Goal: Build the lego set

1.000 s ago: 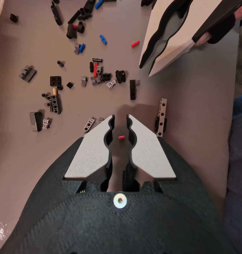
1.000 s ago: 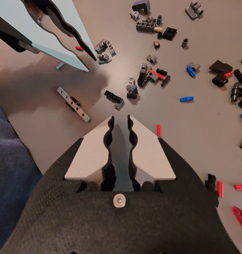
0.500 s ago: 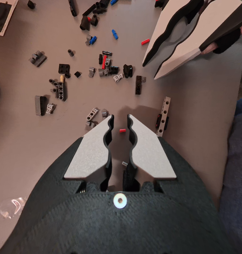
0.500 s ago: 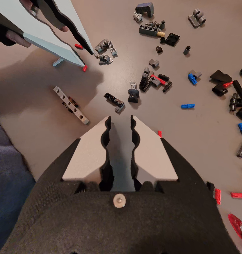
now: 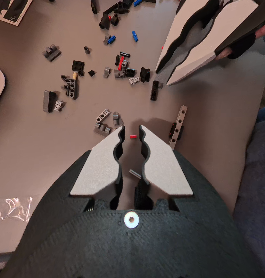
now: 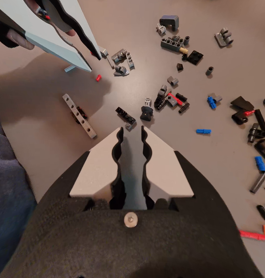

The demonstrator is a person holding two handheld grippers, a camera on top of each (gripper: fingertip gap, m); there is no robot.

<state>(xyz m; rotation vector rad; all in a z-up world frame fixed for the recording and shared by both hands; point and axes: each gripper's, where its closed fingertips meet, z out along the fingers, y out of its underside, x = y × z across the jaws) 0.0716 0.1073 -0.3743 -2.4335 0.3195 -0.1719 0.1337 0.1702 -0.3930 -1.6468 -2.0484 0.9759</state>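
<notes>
My left gripper (image 5: 131,127) is open and empty, low over the brown table. A small red pin (image 5: 133,136) lies on the table between its fingertips, and a thin grey axle (image 5: 134,173) lies farther back between the fingers. A grey holed beam (image 5: 177,127) joined to a black piece lies just right of it. My right gripper (image 6: 131,127) is open and empty, its tips beside a black plate with a grey end (image 6: 125,116). From the right wrist view, the left gripper (image 6: 94,64) sits just above the red pin (image 6: 98,77), with the beam (image 6: 79,115) nearby.
Several loose grey, black, blue and red pieces are scattered across the table (image 5: 31,142). A clear plastic bag (image 5: 13,209) lies at the left and a printed sheet (image 5: 8,10) at the far left corner. Dark blue cloth (image 5: 256,180) lies past the table's right edge. Some 10 centimetres of space lies between my two pairs of fingers.
The left gripper has drawn back, so the red pin now lies nearer its fingertips and the grey axle shows. The right gripper has opened a little wider and shifted over the table.
</notes>
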